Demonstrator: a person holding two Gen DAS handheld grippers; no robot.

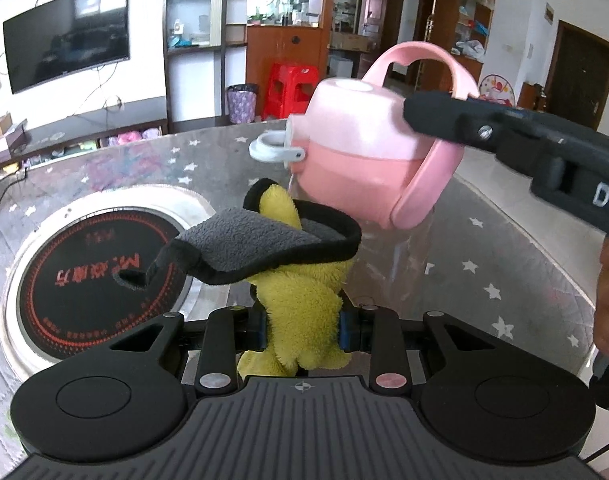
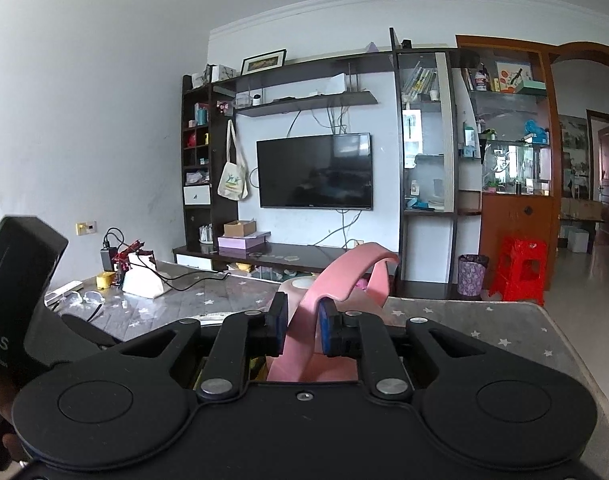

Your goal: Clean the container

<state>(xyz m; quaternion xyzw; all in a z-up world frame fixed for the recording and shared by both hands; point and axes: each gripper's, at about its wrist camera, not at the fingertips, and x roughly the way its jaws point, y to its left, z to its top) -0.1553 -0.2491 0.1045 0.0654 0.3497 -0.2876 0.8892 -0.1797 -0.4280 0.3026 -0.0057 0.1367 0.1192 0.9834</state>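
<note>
My left gripper [image 1: 302, 330] is clamped on the bunched yellow-and-grey cloth [image 1: 272, 248], which rises ahead of its jaws, while my right gripper [image 2: 300, 326] pinches only the pink strap handle [image 2: 344, 276] of the pink container [image 1: 360, 152]. The container hangs tilted in the air just beyond the cloth's tip, above the star-patterned table [image 1: 484, 240]. I judge that pushing the cloth against it could swing it or pull the strap through my pads, dropping it; its white flip cap [image 1: 274, 150] hangs open and could snag.
</note>
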